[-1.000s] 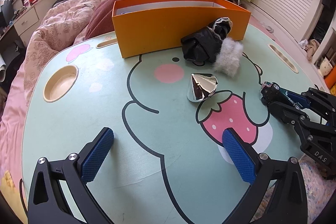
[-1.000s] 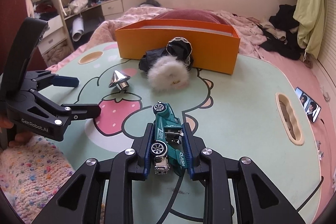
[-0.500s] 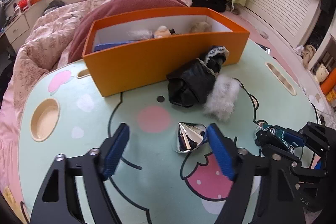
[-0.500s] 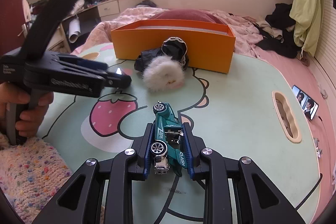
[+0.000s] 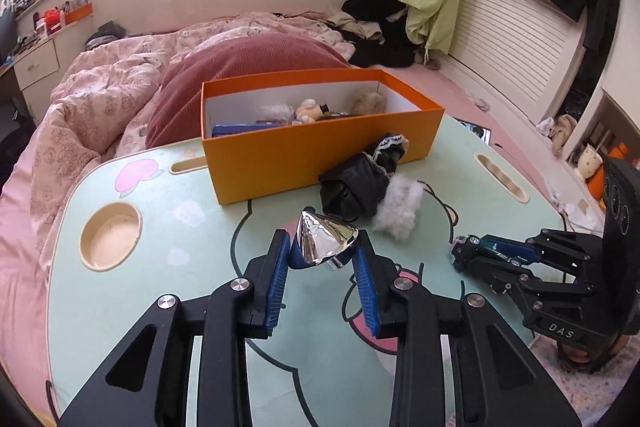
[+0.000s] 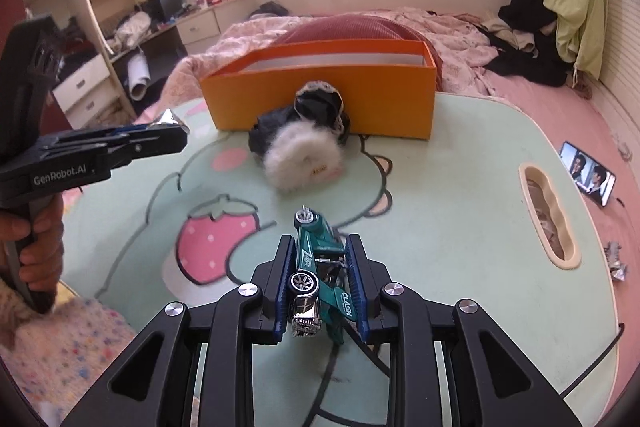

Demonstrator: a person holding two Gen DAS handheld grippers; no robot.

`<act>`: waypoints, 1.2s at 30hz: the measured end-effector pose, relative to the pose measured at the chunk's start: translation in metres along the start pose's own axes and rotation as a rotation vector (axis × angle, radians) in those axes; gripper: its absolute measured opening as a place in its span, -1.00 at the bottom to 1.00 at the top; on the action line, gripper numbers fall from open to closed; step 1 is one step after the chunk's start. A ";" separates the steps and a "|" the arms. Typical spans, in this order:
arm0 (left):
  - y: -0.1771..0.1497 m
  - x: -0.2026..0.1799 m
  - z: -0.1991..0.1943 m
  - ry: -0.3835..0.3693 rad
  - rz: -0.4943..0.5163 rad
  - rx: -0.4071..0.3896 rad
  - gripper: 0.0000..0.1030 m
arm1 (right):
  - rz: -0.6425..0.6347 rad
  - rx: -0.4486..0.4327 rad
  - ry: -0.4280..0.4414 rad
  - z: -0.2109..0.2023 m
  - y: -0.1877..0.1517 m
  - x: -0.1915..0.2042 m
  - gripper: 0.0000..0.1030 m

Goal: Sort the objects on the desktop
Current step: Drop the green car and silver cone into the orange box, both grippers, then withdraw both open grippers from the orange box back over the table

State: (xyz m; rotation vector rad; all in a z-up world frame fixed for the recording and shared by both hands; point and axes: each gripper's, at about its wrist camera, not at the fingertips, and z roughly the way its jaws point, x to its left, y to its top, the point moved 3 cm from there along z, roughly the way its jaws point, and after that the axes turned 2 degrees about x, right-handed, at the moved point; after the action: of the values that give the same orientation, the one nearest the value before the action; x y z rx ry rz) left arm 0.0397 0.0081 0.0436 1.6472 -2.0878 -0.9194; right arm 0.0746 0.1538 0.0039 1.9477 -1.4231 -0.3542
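While the orange box (image 5: 320, 163) sits at the far edge of the table (image 5: 132, 307), the left gripper (image 5: 322, 263) has just been closing and now pinches a chrome cone (image 5: 325, 241) in front of the box, lifted off the table. Nearer than the box, to its right, the right gripper (image 6: 320, 283) clamps a green toy car (image 6: 320, 267).
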 end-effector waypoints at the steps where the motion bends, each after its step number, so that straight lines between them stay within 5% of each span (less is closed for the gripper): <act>1: 0.005 0.003 -0.002 -0.013 -0.009 -0.006 -0.36 | 0.007 -0.008 0.013 -0.002 0.007 0.000 -0.53; 10: 0.081 0.024 0.001 -0.015 -0.034 -0.086 -0.35 | 0.015 -0.150 -0.016 -0.004 0.108 -0.013 -0.53; 15: 0.120 0.031 0.051 -0.015 -0.049 -0.040 -0.32 | 0.054 -0.133 -0.057 0.037 0.153 -0.031 -0.51; 17: 0.125 0.036 0.080 -0.007 -0.060 0.024 -0.12 | 0.045 -0.113 -0.076 0.049 0.160 -0.036 -0.41; 19: 0.121 0.045 0.099 0.015 -0.121 0.086 -0.12 | 0.054 -0.109 -0.076 0.048 0.158 -0.038 -0.24; 21: 0.112 0.048 0.099 -0.045 -0.167 0.088 -0.10 | 0.043 -0.130 -0.074 0.038 0.152 -0.036 -0.06; 24: 0.096 0.047 0.083 -0.075 -0.191 0.058 0.28 | 0.002 -0.131 -0.102 0.027 0.136 -0.030 0.00; 30: 0.069 0.037 0.044 -0.034 -0.142 0.005 0.34 | -0.004 -0.088 -0.072 0.012 0.092 -0.017 0.35; 34: 0.045 0.020 0.028 -0.008 -0.100 0.019 0.48 | -0.042 -0.025 -0.088 0.010 0.058 -0.001 0.40; 36: 0.029 0.010 0.027 -0.013 -0.073 0.043 0.54 | -0.055 0.011 -0.109 0.012 0.045 0.004 0.59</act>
State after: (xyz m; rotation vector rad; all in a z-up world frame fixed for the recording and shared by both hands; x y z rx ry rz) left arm -0.0010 0.0094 0.0416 1.7543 -2.0822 -0.9158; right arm 0.0357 0.1384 0.0257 2.0057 -1.4443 -0.4859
